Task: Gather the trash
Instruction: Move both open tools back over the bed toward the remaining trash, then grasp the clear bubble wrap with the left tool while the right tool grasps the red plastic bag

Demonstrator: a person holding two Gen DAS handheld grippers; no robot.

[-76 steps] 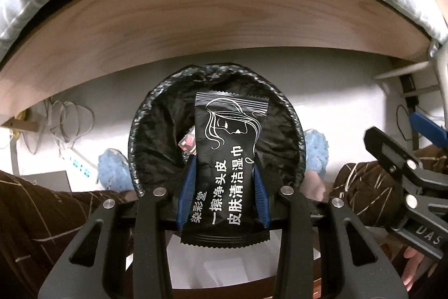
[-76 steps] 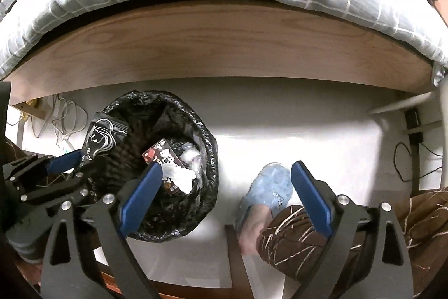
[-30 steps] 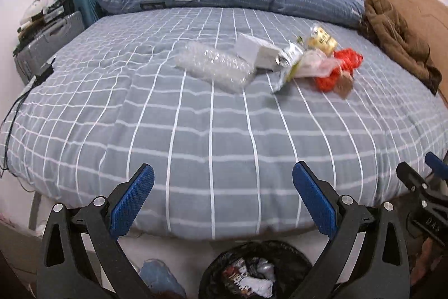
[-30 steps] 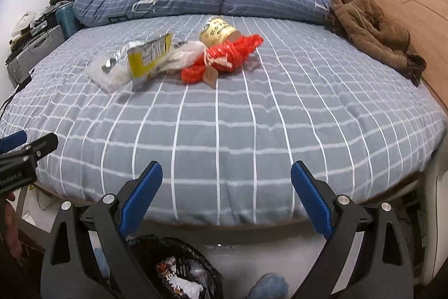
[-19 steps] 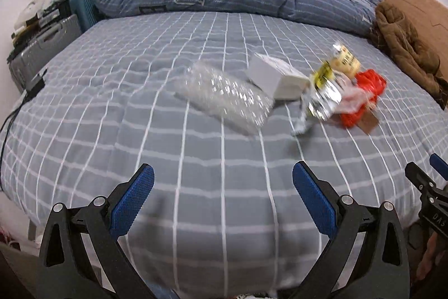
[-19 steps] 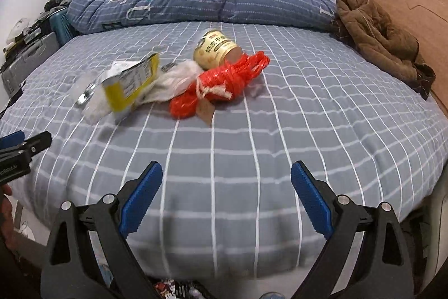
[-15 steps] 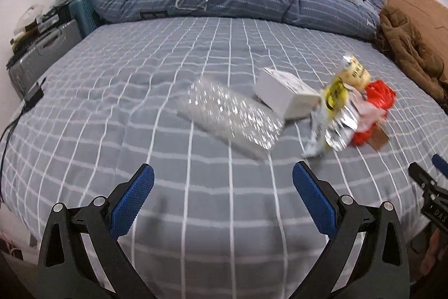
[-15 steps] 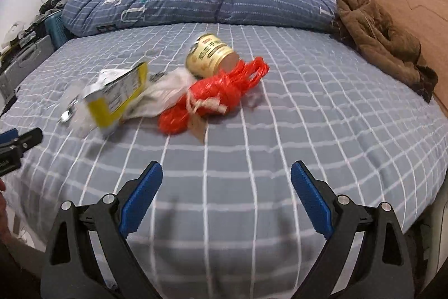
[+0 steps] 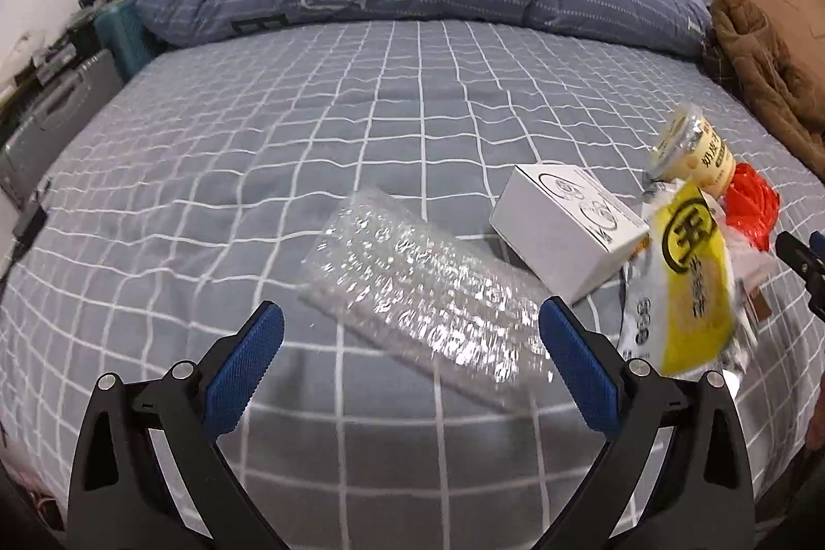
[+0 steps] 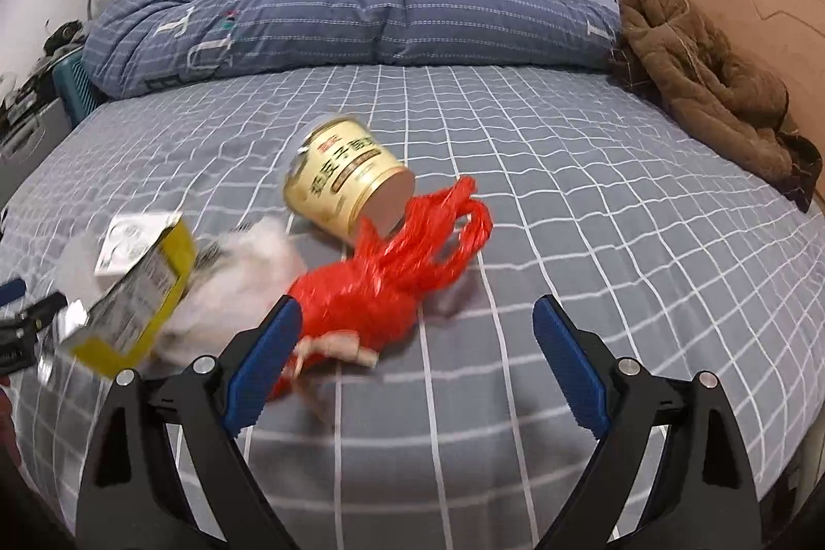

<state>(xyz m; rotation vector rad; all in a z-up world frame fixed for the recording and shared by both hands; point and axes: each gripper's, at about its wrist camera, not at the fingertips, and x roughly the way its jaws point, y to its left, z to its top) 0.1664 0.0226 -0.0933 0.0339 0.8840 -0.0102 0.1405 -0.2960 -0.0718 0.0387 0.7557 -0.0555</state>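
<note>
Both grippers hover over the grey bed sheet with white grid lines (image 9: 361, 96). Landmark for positions: the white rectangular cardboard box (image 9: 567, 230).

Left gripper (image 9: 410, 356): blue-padded fingers spread wide, nothing between them. The clear crinkled plastic blister tray (image 9: 423, 292) lies flat just ahead of it, touching or nearly touching the box's near-left side; long axis runs diagonally, from far-left to near-right.

Yellow-and-white foil snack bag (image 9: 686, 287): just right of the box, leaning on it, long axis roughly towards and away from the camera, printed face up.

Cream-yellow paper cup with printed label (image 10: 348, 176): beyond and right of the box, tipped on its side, base pointing right-and-near, against the red bag.

Crumpled red plastic bag (image 10: 397, 277): right of the box, past the snack bag, handles pointing away from the camera.

Right gripper (image 10: 412, 367): fingers wide apart, holding nothing, the red bag just ahead of its left finger.
</note>
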